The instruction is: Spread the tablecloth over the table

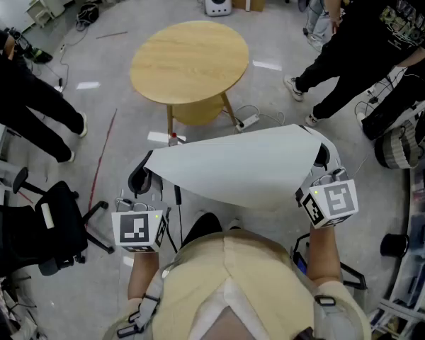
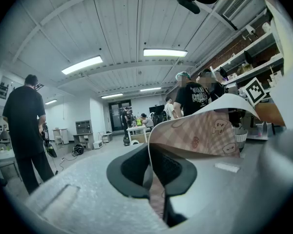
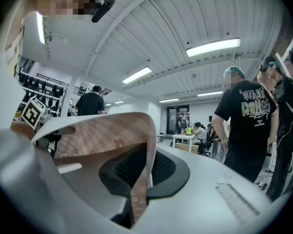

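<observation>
The tablecloth (image 1: 241, 167) hangs stretched between my two grippers, white side up in the head view, in front of the round wooden table (image 1: 190, 61). My left gripper (image 1: 147, 172) is shut on its left corner and my right gripper (image 1: 324, 163) on its right corner. The left gripper view shows the cloth's pink checked printed side (image 2: 198, 133) pinched between the dark pads (image 2: 136, 172) of my left gripper (image 2: 154, 179). In the right gripper view the same checked cloth (image 3: 105, 135) curls out from between the pads (image 3: 161, 172) of my right gripper (image 3: 142, 179). The table lies beyond the cloth, bare.
A person in black (image 1: 372, 37) stands at the far right of the table, another (image 1: 28, 108) at the left. A black office chair (image 1: 46, 225) sits at my left. A power strip with cable (image 1: 248, 121) lies by the table's leg. Shelving (image 1: 418, 218) lines the right edge.
</observation>
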The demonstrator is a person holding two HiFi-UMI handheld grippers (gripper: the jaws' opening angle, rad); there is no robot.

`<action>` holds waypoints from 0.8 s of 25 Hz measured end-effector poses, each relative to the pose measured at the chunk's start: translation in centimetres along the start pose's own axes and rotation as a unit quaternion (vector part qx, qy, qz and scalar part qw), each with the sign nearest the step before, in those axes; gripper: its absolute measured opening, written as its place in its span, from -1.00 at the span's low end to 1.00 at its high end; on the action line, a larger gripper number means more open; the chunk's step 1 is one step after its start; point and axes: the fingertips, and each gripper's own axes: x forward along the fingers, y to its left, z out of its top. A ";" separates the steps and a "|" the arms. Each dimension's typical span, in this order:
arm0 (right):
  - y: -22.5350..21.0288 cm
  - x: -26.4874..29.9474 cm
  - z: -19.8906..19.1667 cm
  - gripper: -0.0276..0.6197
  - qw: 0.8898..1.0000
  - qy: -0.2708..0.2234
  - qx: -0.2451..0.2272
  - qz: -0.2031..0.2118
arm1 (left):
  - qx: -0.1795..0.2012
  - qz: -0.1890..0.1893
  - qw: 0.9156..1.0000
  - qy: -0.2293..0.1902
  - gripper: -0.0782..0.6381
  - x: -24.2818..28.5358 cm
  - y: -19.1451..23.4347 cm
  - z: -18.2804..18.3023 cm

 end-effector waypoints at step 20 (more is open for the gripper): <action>-3.6 -4.1 -0.7 -0.88 0.999 0.005 0.034 -0.032 | -0.011 -0.034 0.999 0.009 -0.76 -0.4 -6.0 -0.5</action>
